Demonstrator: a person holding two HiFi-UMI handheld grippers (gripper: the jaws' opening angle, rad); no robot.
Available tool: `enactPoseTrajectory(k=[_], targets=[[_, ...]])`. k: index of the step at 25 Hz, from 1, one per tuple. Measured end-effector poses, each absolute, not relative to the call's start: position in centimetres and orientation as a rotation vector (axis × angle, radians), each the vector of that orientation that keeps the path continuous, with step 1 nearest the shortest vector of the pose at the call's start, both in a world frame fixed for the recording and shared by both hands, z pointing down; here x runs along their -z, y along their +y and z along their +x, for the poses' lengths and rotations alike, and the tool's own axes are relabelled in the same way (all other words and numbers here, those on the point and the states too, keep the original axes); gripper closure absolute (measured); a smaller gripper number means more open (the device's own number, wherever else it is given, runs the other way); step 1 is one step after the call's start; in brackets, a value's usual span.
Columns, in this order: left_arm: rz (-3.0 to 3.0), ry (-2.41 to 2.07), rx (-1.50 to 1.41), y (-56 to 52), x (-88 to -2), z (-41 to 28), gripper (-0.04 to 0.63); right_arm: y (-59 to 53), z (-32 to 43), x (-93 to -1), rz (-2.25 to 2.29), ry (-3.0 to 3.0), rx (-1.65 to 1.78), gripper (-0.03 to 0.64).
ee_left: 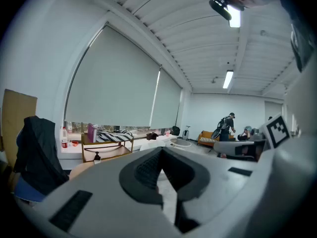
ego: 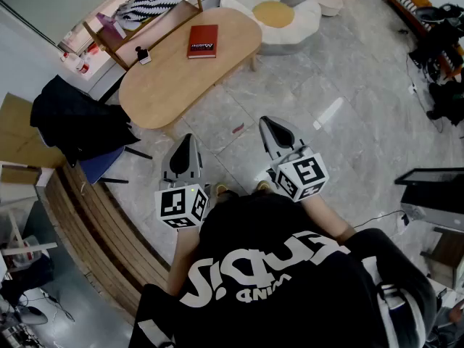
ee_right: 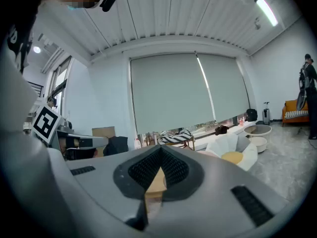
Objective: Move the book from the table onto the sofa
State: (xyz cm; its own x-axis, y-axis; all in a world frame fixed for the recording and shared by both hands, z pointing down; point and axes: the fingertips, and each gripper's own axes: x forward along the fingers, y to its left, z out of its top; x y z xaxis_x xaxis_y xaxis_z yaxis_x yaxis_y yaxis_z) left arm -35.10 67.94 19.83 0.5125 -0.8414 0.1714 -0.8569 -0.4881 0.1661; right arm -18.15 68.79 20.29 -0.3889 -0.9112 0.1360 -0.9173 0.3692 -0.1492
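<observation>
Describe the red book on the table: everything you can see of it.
The book is a closed rectangular volume with a plain red cover bearing a little white print, too small to read. It lies flat, cover up, on the light wooden oval table, towards the table's far end in the head view, set a little askew. Only the tabletop touches it.

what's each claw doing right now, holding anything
left claw: closed, holding nothing
right claw: closed, holding nothing
</observation>
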Motion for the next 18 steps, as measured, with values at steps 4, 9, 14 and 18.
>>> enactPoseTrajectory(k=[4, 9, 14, 18], targets=[[2.534, -1.427, -0.093, 68.1, -20.0, -35.5, 0.595, 69.1, -18.7, -20.6, 1.720, -2.565, -0.307, 0.618], [2.541, -1.409, -0.101, 67.7, -20.1, -36.7, 0.595, 69.1, -19.7, -20.7, 1.743, -2.555, -0.308, 0.618], [2.544, -1.394, -0.117, 67.3, -20.6, -38.7, 0.595, 69.3, -21.3, -20.8, 1.786, -2.548, -0.312, 0.618], [2.604, -1.360, -0.174, 66.8, -20.6, -40.1, 0.595, 69.4, -22.2, -20.8, 1.836, -2.532, -0.302, 0.618]])
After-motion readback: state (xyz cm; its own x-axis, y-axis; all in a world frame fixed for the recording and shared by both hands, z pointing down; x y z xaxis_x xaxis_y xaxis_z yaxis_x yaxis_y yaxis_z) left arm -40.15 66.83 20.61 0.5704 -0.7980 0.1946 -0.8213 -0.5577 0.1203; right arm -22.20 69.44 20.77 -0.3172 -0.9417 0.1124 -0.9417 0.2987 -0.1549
